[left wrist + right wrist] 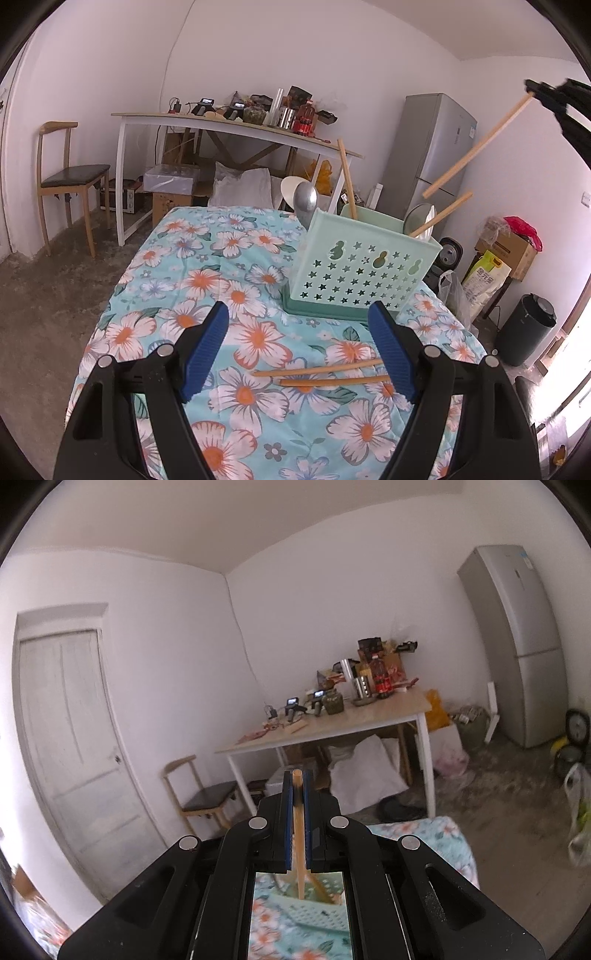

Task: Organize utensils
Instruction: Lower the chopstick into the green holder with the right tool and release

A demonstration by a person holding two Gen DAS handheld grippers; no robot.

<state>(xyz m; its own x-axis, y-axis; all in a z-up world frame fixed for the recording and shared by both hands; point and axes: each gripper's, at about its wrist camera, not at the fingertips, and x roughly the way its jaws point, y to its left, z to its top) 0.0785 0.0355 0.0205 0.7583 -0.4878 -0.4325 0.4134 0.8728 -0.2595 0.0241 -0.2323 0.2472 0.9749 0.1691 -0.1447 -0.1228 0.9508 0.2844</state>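
Wooden chopstick (pixel 297 819) sits clamped between the right gripper (pixel 297 775) jaws.

On the table (pixel 155 295), the utensil holder (pixel 362 273) stands toward one o'clock from the left gripper (pixel 299 350). In it stand a spoon (pixel 306 203), a ladle (pixel 419 218) and two chopsticks (pixel 347 181). Two more chopsticks (pixel 317 371) lie flat on the cloth at the holder's six o'clock, between the left jaws. At two o'clock, above the holder, the right gripper (pixel 532 94) pinches another chopstick (pixel 476 146) by its top end.
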